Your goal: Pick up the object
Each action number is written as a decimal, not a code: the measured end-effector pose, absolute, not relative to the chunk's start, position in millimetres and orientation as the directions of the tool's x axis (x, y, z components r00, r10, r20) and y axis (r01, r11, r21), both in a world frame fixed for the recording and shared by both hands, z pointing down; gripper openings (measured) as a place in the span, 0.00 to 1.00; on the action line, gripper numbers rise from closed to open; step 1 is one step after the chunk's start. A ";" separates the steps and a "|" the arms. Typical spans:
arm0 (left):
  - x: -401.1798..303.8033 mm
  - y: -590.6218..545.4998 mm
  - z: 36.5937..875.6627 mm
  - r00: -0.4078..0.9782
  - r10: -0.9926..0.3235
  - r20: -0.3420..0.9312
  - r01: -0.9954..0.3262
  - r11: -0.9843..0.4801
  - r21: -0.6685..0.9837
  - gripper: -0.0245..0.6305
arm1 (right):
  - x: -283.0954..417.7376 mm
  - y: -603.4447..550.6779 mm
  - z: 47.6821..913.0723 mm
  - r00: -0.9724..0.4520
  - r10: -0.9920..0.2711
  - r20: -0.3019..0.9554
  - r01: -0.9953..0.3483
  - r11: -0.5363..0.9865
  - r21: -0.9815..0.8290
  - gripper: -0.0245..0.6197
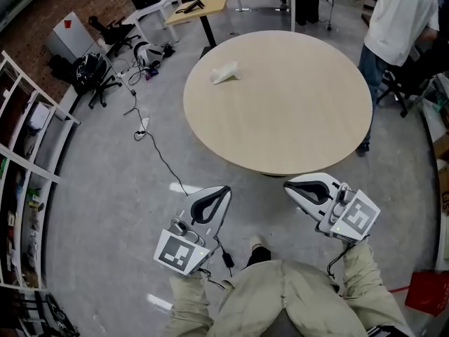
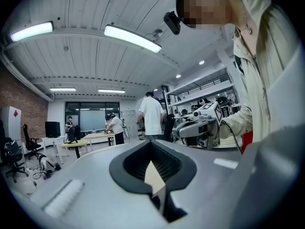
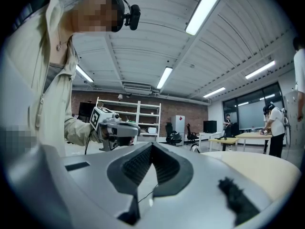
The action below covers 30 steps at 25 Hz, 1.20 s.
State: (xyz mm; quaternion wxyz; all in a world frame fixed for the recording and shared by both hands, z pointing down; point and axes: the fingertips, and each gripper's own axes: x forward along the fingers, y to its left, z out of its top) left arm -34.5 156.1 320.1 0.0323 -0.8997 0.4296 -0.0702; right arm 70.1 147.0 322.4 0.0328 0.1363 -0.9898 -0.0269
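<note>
Down low in front of the person holding them, just short of the table, both tools are basically doing nothing. The left gripper [image 1: 222, 189] is pinched all the way together. Its dark ribbed pads [image 2: 167, 164] meet at the tips and there's nothing caught between them. The right gripper [image 1: 289, 184] is the same: jaws closed tip to tip and empty. The two sit side by side over the grey concrete floor [image 1: 119, 209], each with its black-and-white marker cube toward the person's beige trousers [image 1: 280, 297].

The thing to grab is a small white crumpled lump [image 1: 226, 72]. It looks soft, with a pointy bit sticking out to one side, but I honestly can't tell if it's cloth, paper or plastic. It's lying on the round pale wood-look table [image 1: 302, 118], on the far left part of the top, not far from the rim. It's well apart from both grippers, with most of the tabletop between them and it.

Further out, a bystander in a white t-shirt and jeans [image 1: 396, 20] stands just beside the table's far right edge. A thin black cable [image 1: 163, 159] snakes across the floor on the left, toward a pile of dark gear and a black office chair [image 1: 109, 30]. White open shelving [image 1: 28, 153] runs down the left side, and a yellow-topped desk [image 1: 200, 7] sits past the table.
</note>
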 end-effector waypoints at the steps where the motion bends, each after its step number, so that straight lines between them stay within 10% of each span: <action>1: -41.4 148.3 318.4 0.628 -0.773 0.094 -0.763 -0.635 -0.126 0.05 | 62.4 140.2 322.3 -0.959 -0.277 0.058 -0.273 0.960 0.062 0.04; 30: -123.8 -7.4 321.9 0.663 -0.742 0.099 -0.733 -0.670 -0.119 0.05 | -41.6 -10.9 316.6 -0.962 -0.269 0.052 -0.265 0.962 0.071 0.04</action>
